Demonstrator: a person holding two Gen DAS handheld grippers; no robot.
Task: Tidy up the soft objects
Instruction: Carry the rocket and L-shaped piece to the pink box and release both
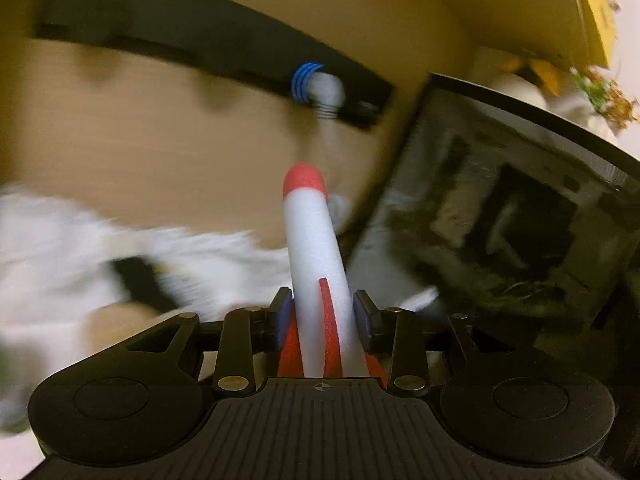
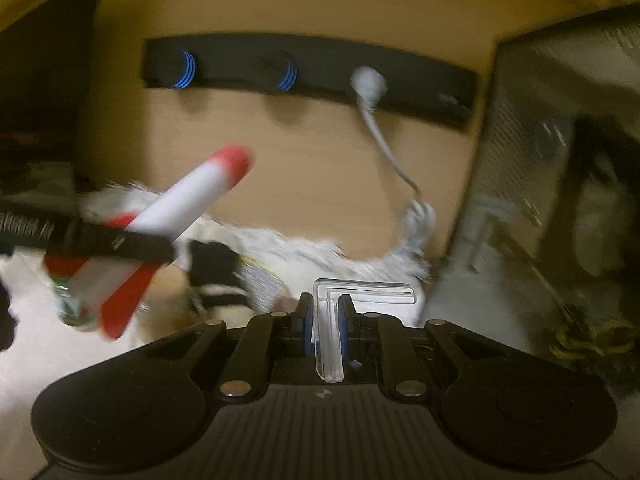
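Foam rocket [image 1: 316, 256] clamped low in left tool [image 1: 322, 312], nose forward, likely for carrying. Clear plastic clip [image 2: 340, 312] pinched in right tool [image 2: 324, 316]. White plush [image 2: 320, 256] beyond, on surface [image 2: 320, 152], awaiting sorting.

My left gripper [image 1: 323, 312] clamps a foam rocket [image 1: 314, 248], matt and finely grainy, white body with red tip and fins. Its fingers are matt black plastic with blue rubbery pads [image 1: 285, 314]. My right gripper [image 2: 325, 314] pinches a clear, glossy plastic clip [image 2: 332, 320]. At nine o'clock lies white fluffy plush [image 1: 52, 240], blurred, probably fur cloth. The wall board [image 1: 160, 140] looks like pale matt wood; at three o'clock a black glossy panel [image 1: 500, 208] shows reflections.
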